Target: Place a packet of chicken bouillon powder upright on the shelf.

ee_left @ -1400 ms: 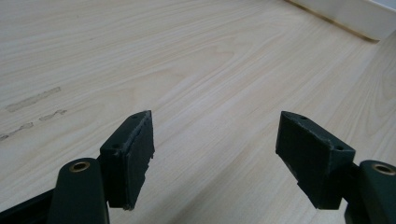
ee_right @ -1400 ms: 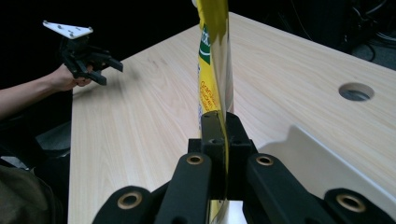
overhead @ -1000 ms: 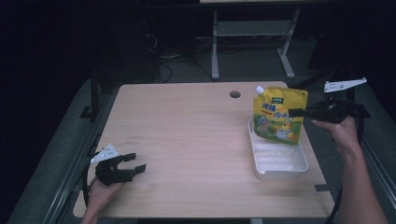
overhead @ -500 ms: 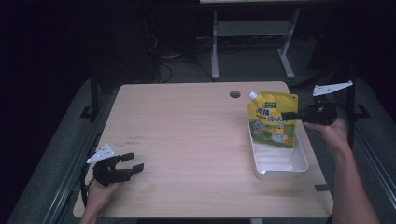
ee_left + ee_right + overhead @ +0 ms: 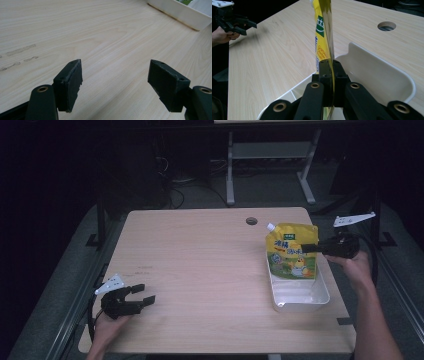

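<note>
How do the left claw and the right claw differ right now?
The left claw stands open with nothing between its jaws; the right claw is shut on the edge of the yellow pouch. The left claw sits low near the table's front left corner; the right claw holds the pouch upright over the white tray. Both are black and hand-held.

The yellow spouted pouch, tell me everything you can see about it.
The yellow spouted pouch is a flat, glossy, flexible refill bag with a white screw cap at its top left corner, a green label patch and printed artwork with a cartoon figure on its face. It is held upright over the far end of the white plastic tray, its lower edge inside the tray; whether it rests on the bottom cannot be told. The right gripper pinches its side edge between shut fingers. Nothing else touches it.
</note>
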Demonstrator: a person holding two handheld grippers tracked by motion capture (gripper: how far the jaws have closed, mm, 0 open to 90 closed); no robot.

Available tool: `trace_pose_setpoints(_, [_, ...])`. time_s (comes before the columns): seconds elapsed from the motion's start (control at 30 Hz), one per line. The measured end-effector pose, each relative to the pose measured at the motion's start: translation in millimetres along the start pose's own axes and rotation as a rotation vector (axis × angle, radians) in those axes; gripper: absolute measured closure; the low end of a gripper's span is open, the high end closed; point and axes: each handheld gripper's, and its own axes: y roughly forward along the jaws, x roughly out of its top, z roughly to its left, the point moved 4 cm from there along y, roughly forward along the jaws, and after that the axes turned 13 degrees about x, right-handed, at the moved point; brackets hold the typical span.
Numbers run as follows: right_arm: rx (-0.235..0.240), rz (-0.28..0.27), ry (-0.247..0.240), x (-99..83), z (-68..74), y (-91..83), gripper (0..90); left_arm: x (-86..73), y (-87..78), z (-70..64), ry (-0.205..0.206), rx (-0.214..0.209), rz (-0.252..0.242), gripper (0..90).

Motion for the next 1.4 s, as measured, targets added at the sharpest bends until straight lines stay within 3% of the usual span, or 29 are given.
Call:
trace_pose_setpoints(0.23, [-0.017,-0.056,0.026,-1.0,0.1,-4.1,82.8,-0.3,2.2,-3.0,0.016,-0.005,0.008,27.3])
trace_pose_setpoints(0.53, [-0.035,-0.06,0.07,-12.3,2.7,-8.1,84.5,2.2,5.4,-11.2,0.051,-0.019,0.012,27.1])
trace_pose_setpoints(0.8, [-0.032,-0.096,0.101,-27.6,2.7,-12.7,84.7,2.6,3.1,-12.8,0.049,-0.024,0.007,27.1])
trace_pose_setpoints(1.13, [-0.082,-0.12,0.122,-29.3,7.0,-18.8,64.8,1.3,4.0,-11.3,0.033,-0.028,0.011,26.8])
trace_pose_setpoints(1.4, [-0.125,-0.125,0.135,-38.8,13.8,-27.9,57.2,0.8,4.0,-12.2,0.035,-0.03,0.019,26.5])
